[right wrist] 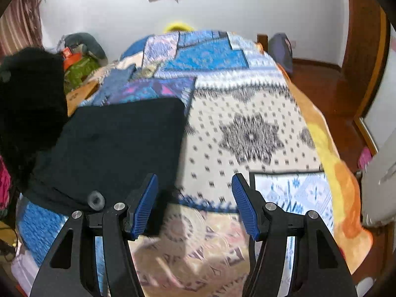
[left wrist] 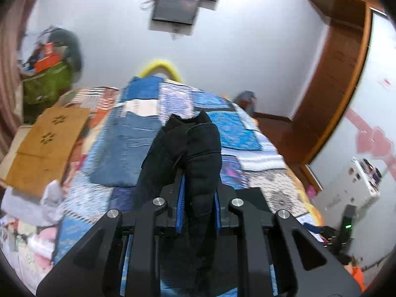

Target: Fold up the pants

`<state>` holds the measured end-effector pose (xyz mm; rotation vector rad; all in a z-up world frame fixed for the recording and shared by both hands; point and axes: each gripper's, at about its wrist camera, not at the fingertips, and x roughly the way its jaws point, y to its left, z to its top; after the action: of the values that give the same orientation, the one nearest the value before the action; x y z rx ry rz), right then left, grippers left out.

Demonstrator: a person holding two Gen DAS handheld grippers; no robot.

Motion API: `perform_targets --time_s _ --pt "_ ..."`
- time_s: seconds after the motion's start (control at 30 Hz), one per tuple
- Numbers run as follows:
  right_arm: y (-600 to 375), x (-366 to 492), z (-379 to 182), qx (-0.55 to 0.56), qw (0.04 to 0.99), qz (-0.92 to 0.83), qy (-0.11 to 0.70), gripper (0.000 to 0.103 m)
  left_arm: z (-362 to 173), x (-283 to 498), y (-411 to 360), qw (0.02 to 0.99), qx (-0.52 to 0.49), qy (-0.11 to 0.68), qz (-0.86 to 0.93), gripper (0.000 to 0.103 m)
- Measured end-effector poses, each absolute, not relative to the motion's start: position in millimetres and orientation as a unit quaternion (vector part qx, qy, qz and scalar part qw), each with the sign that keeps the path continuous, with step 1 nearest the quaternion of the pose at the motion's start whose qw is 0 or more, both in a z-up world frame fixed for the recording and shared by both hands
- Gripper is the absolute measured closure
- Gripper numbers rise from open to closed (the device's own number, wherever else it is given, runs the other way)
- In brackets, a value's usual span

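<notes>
- Black fabric of the pants (left wrist: 195,158) is bunched and pinched between the blue pads of your left gripper (left wrist: 199,198); the cloth rises in a thick roll past the fingertips and drapes to the left of them.
- Your left gripper is clamped on that bunch, lifted above the patchwork bedspread (left wrist: 242,133).
- From the right wrist view, the rest of the pants (right wrist: 116,148) lies flat as a dark rectangle on the bedspread (right wrist: 247,128), with a lifted black mass at the far left edge of the frame.
- Your right gripper (right wrist: 195,205) has its fingers spread wide with nothing between the blue pads (right wrist: 146,205); it hovers over the bedspread just to the right of the flat part of the pants, left finger near the cloth's edge. Contact cannot be judged.
- Folded blue jeans (left wrist: 128,148) lie on the bedspread, left of the pants in the left wrist view.
- Brown cardboard sheet (left wrist: 47,148) lies further left of the pants, beyond the jeans.
- Wall-mounted screen (left wrist: 175,8) hangs on the white wall beyond the pants, past the bed's far end.
- Both views are motion-blurred.
</notes>
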<state>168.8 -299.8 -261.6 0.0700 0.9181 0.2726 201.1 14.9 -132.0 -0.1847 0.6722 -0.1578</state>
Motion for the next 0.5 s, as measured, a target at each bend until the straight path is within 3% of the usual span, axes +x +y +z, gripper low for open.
perform_targets --time_s 0.5 --pt "-300.9 167.5 -284.2 0.054 0.878 0.148 0.452 0.044 -160.1 230.7 -124.0 0.902 -0.054 0.375 -0.206 0.085"
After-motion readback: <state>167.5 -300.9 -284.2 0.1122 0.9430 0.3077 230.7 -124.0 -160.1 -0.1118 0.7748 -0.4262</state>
